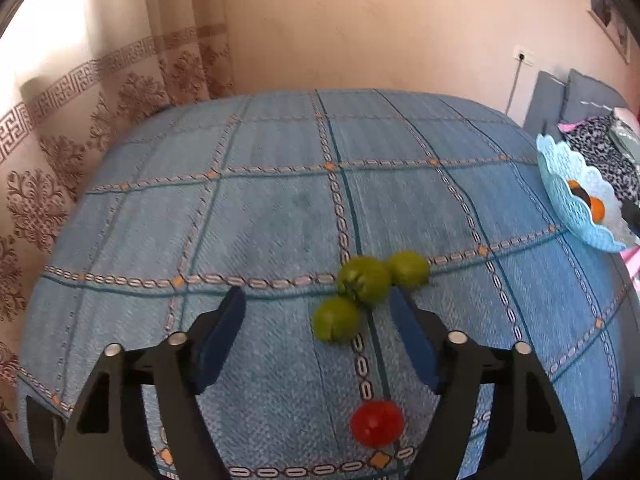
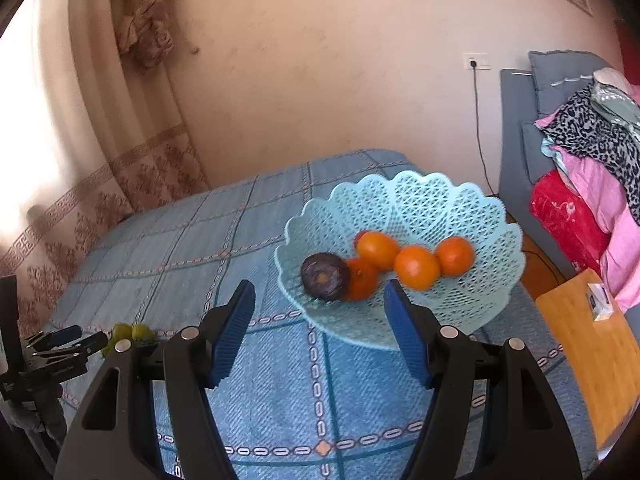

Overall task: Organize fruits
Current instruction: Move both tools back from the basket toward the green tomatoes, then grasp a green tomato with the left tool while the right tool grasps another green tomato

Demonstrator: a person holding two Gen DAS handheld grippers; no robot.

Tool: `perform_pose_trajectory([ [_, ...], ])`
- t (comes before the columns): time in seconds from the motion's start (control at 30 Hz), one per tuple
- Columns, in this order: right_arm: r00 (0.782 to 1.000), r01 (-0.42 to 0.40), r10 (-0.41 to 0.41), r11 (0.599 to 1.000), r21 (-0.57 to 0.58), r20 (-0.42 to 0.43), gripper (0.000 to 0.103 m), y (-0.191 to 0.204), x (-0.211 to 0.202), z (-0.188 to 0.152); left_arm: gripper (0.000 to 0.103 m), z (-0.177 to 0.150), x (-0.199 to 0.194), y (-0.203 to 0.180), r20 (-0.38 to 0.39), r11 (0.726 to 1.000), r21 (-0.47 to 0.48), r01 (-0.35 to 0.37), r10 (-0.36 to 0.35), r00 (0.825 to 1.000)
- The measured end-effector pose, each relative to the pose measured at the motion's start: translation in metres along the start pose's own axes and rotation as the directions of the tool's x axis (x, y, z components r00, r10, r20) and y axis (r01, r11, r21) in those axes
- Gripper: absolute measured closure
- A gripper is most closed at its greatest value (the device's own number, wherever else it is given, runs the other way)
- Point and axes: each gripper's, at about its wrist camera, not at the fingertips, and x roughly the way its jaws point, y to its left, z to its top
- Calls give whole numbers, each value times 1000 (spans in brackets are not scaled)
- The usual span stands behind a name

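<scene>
Three green fruits (image 1: pixel 365 280) lie clustered on the blue checked cloth (image 1: pixel 260 220), just beyond my left gripper (image 1: pixel 316 300). It is open, and its blue pads touch nothing. A red fruit (image 1: pixel 377 423) lies on the cloth below, between its fingers. The light blue lattice basket (image 2: pixel 420 204) holds several orange fruits (image 2: pixel 416 266) and a dark purple one (image 2: pixel 325 276). My right gripper (image 2: pixel 319 289) hovers open in front of the basket's near rim, with nothing in it. In the right wrist view the left gripper (image 2: pixel 76 340) appears at the far left beside the green fruits (image 2: pixel 128 332).
A wooden side table (image 2: pixel 592 344) with a small box stands right of the basket. Behind it is a pile of pink, red and leopard-print bedding (image 2: pixel 592 184) on grey furniture. A patterned curtain (image 1: pixel 60 140) hangs at the left, and a socket with a cable (image 2: pixel 476 62) is on the wall.
</scene>
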Motion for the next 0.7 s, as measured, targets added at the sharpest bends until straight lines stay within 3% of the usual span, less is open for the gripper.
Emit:
perform_pose_trajectory([
  [0.37,999,-19,17,999,-46,-37,34,15,10,-11,62,-12,19,-2,-50,998,14,61,-60,997],
  [0.7,999,-27,24,997,-77,-41,34,24,13,-17,75,-13,23,1,-41,997,4,81,-81,996],
])
